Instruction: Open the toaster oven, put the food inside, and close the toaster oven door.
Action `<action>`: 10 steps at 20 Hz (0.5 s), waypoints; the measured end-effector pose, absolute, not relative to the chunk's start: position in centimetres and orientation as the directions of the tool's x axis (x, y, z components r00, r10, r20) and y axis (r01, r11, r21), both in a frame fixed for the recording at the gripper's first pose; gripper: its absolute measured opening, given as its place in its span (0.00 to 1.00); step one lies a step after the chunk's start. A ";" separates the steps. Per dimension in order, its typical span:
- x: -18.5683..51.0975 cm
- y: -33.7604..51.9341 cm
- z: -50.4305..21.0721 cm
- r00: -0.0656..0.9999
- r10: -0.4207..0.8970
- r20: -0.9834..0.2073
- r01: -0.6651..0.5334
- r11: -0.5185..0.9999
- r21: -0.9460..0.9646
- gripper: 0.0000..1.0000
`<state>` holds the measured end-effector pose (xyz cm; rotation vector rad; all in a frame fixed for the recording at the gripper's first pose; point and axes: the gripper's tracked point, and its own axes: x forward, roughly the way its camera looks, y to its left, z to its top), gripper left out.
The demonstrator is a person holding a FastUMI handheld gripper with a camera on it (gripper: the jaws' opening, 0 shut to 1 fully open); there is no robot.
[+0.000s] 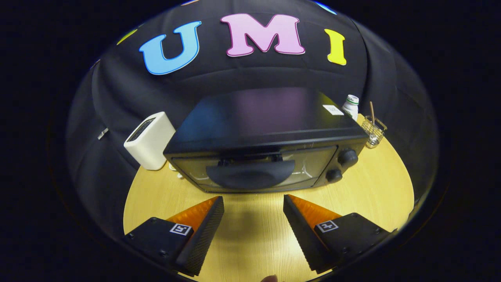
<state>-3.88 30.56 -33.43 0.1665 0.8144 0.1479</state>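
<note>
- The black box-shaped toaster oven point(262, 141) stands mid-counter point(375, 188), ahead of the tongs.
- A white slot toaster point(150, 140) stands left; a wire basket point(373, 133) right.

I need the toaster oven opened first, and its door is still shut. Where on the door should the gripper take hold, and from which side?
Probably by the wide dark handle bulging out from the door's glass front. It faces the open gripper, which is just short of it with nothing between its fingers. Come straight in from the front, clear of the two knobs beside the door.
</note>
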 end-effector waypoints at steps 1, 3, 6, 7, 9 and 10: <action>-3.0 30.4 -32.9 0.690 0.194 -0.698 -0.072 0.977 0.201 0.99; -2.1 29.8 -31.5 0.717 0.190 -0.671 -0.082 0.978 0.191 0.99; -1.9 28.8 -29.2 0.758 0.192 -0.623 -0.096 0.978 0.184 0.99; -1.9 28.1 -28.1 0.774 0.194 -0.603 -0.101 0.977 0.185 0.99; -2.0 26.9 -25.6 0.808 0.203 -0.553 -0.118 0.975 0.186 0.99; -2.1 26.0 -24.2 0.825 0.205 -0.527 -0.129 0.976 0.177 0.99</action>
